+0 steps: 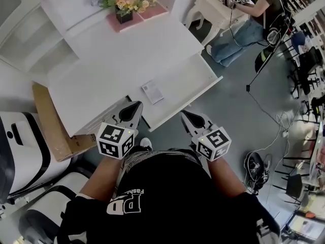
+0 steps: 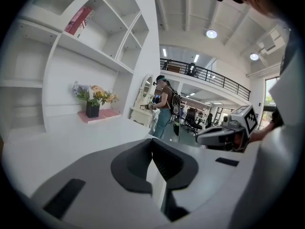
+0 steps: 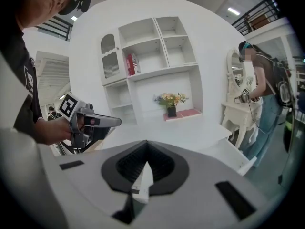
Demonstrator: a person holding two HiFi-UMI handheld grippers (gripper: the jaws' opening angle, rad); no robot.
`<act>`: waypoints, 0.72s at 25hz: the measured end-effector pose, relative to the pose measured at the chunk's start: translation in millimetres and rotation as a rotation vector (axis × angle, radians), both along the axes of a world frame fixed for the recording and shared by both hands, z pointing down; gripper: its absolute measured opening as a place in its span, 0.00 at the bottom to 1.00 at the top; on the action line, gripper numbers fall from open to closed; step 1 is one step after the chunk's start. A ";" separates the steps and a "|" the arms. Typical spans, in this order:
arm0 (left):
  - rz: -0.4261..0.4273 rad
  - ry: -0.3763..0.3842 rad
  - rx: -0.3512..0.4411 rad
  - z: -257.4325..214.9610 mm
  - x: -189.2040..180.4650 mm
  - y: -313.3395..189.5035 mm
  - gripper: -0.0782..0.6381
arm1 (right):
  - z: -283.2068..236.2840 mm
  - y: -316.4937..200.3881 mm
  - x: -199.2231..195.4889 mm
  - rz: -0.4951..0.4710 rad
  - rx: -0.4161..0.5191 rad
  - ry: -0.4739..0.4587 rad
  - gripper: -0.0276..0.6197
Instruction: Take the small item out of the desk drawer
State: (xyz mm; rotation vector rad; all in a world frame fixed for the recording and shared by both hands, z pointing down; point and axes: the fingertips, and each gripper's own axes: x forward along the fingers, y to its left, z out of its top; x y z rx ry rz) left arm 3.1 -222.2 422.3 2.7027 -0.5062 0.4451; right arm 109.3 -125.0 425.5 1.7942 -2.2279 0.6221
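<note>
A small white flat item (image 1: 152, 92) lies in the open white drawer (image 1: 198, 85) pulled out from the white desk (image 1: 127, 55). In the head view my left gripper (image 1: 135, 105) is shut and empty, its tip at the drawer's near edge just short of the item. My right gripper (image 1: 185, 115) is also shut and empty, over the floor beside the drawer's front edge. In the left gripper view the left gripper (image 2: 152, 142) has its jaws together, with the right gripper (image 2: 224, 133) to its right. In the right gripper view the right gripper (image 3: 146, 144) is closed too.
A flower pot (image 1: 124, 9) on a pink mat stands at the desk's back. White shelves (image 3: 152, 51) rise behind it. A cardboard box (image 1: 51, 121) leans left of the desk. A person (image 1: 254, 14) stands at another white table at the far right. Cables (image 1: 256, 166) lie on the floor.
</note>
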 end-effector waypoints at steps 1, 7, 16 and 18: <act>-0.003 0.003 -0.001 0.6 -0.4 -3.0 0.13 | 0.0 -3.8 -0.8 -0.006 0.000 0.006 0.05; -0.024 0.005 0.004 2.1 -9.7 -15.2 0.13 | -1.7 -23.4 -8.4 -0.033 0.004 0.015 0.05; -0.097 -0.015 -0.015 17.1 -29.7 -24.0 0.13 | 6.3 -40.3 -9.7 -0.081 -0.016 0.004 0.05; -0.119 -0.013 -0.019 18.0 -31.4 -25.2 0.13 | 5.6 -46.6 -8.3 -0.101 -0.015 0.006 0.05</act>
